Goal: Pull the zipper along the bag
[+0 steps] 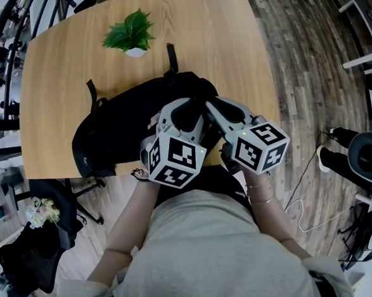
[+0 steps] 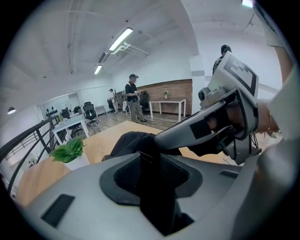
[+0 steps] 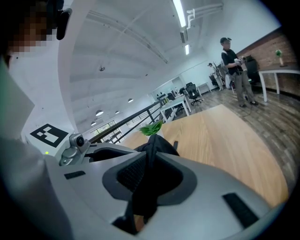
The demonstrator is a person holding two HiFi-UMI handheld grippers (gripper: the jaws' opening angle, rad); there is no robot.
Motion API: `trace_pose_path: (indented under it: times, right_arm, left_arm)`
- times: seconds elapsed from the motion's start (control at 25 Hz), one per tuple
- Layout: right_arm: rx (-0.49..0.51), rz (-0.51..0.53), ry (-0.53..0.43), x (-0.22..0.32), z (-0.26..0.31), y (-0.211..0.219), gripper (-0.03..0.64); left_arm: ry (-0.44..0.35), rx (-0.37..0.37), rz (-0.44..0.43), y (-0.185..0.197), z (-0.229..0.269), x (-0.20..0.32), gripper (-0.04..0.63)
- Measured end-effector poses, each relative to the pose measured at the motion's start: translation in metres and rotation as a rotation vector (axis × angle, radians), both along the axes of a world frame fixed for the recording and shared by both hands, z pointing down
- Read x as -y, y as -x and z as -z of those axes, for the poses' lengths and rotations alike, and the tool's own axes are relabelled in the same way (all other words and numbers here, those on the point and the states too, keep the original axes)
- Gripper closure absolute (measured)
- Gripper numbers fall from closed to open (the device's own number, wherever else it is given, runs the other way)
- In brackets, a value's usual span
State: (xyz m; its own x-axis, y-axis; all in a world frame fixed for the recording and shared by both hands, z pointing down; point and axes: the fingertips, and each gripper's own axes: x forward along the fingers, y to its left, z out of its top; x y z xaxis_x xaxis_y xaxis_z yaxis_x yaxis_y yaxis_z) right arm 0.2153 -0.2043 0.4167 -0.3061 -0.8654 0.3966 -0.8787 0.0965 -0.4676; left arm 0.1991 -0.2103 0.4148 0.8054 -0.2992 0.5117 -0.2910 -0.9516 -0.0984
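**Two handheld grippers meet on a black backpack**

Two grippers, each carrying a cube of square markers, converge at the centre of the head view. A black backpack [image 1: 121, 124] lies there on a wooden table [image 1: 59, 64], close to the table's lower edge. A small potted plant [image 1: 129, 33] stands well apart at the upper left. The zipper's pull tab cannot be made out in any view.

The step in hand looks like getting a proper hold on the bag before drawing the zipper. Done well, one gripper would pin the fabric close beside the zipper track and keep it taut. The other would pinch the pull tab itself and draw in line with the track, not up and away from it. Loose fabric ahead of the slider would probably make it snag.

The left gripper [image 2: 151, 161] has its jaws spread about as wide as they go. A broad band of black bag fabric stands in the gap. It appears to sit there loose rather than pinched, so this gripper likely needs to clamp again before any pull.

The right gripper [image 3: 147, 171] has its jaws roughly halfway closed. Its pads press on a fold of the same black fabric, which narrows where they meet it.
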Motion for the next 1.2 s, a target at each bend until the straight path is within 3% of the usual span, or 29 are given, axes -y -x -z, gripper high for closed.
trace_pose_path:
  times: [0.56,0.84,1.04,1.2]
  right_arm:
    - [0.017,-0.013,-0.006,0.0,-0.002,-0.003,0.546]
    - [0.013,-0.003,-0.007,-0.003,0.0,-0.003,0.545]
    - [0.007,0.005,-0.009,-0.004,-0.001,-0.003,0.545]
    - [0.005,0.013,-0.013,-0.005,-0.001,-0.002,0.545]
  left_arm:
    - [0.21,-0.18,0.167,0.004,0.0,0.011,0.479]
    - [0.377,-0.275,0.224,0.009,0.001,0.009,0.509]
    - [0.423,-0.3,0.238,0.013,0.002,0.008,0.522]
    - [0.411,-0.307,0.24,0.015,0.004,0.005,0.549]
